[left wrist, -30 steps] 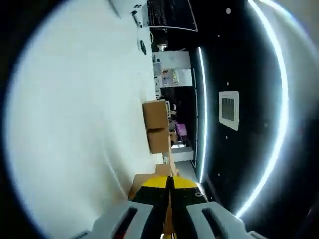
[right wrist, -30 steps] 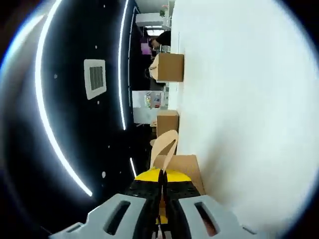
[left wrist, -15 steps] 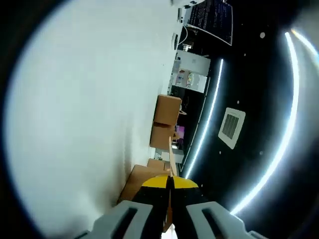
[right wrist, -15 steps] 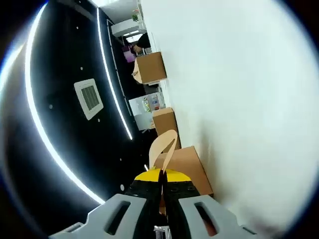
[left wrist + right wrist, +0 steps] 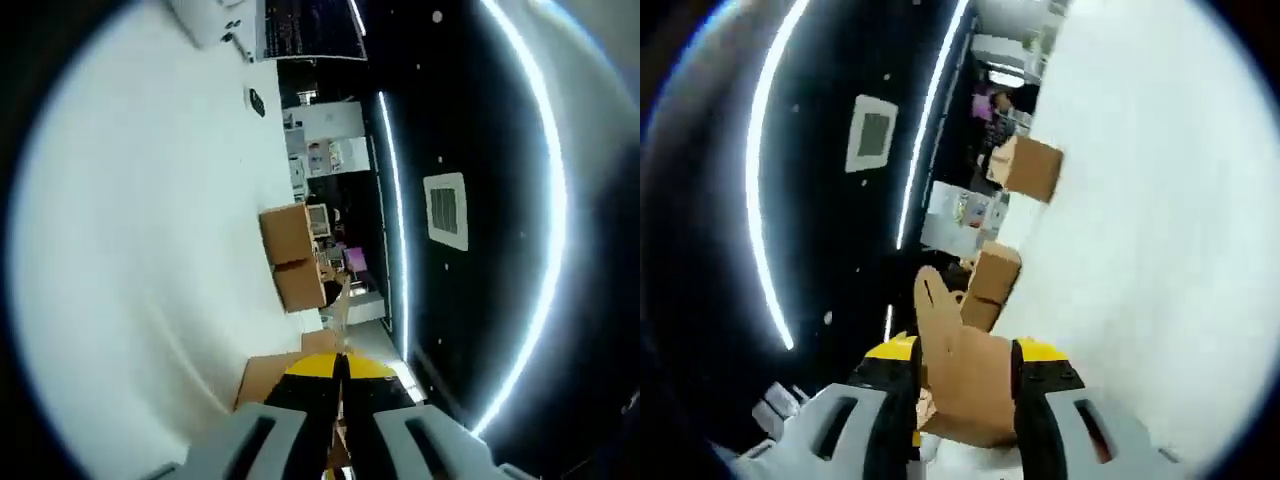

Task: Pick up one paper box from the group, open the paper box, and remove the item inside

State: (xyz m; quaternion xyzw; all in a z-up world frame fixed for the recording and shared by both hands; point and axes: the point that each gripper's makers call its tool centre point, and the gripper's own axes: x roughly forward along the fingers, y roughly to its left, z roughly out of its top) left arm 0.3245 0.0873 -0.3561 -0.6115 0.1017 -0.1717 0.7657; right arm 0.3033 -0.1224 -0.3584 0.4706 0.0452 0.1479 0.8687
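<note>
White table (image 5: pixel 1160 200), box (image 5: pixel 970 385) between tongs (image 5: pixel 965 400)

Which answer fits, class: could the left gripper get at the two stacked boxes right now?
Probably not: the left gripper is shut on the paper box; the stacked boxes stand apart, farther along the table.

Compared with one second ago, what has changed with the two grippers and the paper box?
The right gripper jaws, shut on a thin flap before, now stand apart with the paper box between them, its flap raised. The left gripper stays shut on a box flap. The two spare boxes remain on the white table.
</note>
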